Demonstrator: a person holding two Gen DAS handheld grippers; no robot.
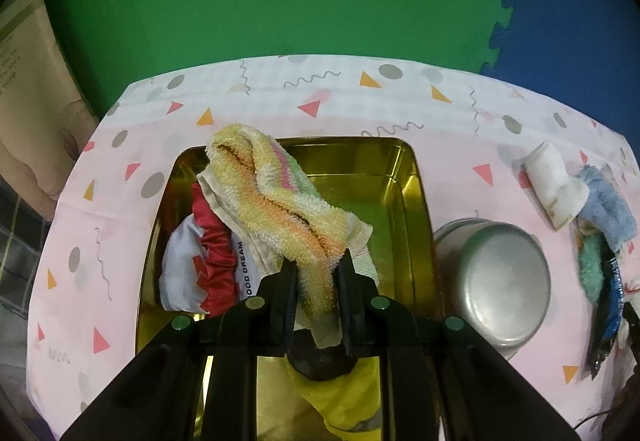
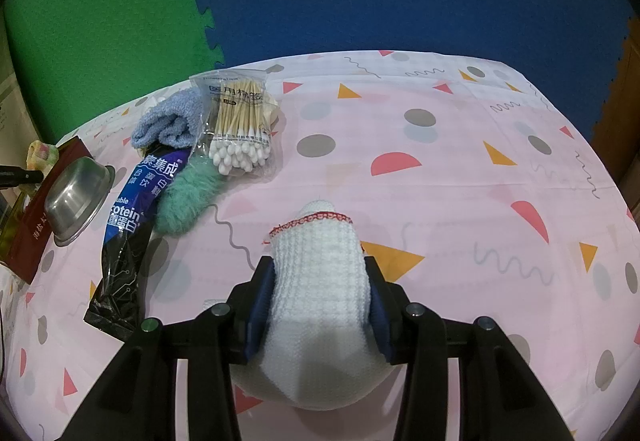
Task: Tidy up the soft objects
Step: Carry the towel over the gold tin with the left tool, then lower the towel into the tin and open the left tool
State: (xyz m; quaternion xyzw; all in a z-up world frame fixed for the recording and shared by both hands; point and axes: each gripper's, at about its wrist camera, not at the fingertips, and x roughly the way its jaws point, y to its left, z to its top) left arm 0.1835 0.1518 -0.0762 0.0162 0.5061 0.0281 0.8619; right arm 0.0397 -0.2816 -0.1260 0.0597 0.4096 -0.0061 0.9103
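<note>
fingers point(image 1: 289, 281) of the left gripper point(image 1: 318, 275) pinch the striped towel point(image 1: 280, 197) over the gold tin point(image 1: 416, 209), so lower it fully inside before letting go, while the right gripper point(image 2: 320, 281) clamps the white cloth point(image 2: 320, 269).

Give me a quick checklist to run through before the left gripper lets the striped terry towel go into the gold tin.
1. Left gripper shut on the yellow, orange and pink striped terry towel: ok.
2. Towel over the gold metal tin: ok, though its far end drapes over the back rim.
3. Room in the tin: ok; a red and white cloth fills the left, the right side is bare.
4. Upturned steel bowl clear of the tin: ok, it sits beside the tin.
5. Right gripper shut on the white knitted cloth with red stitching: ok.
6. Whether the towel touches the tin's floor: cannot tell.
</note>
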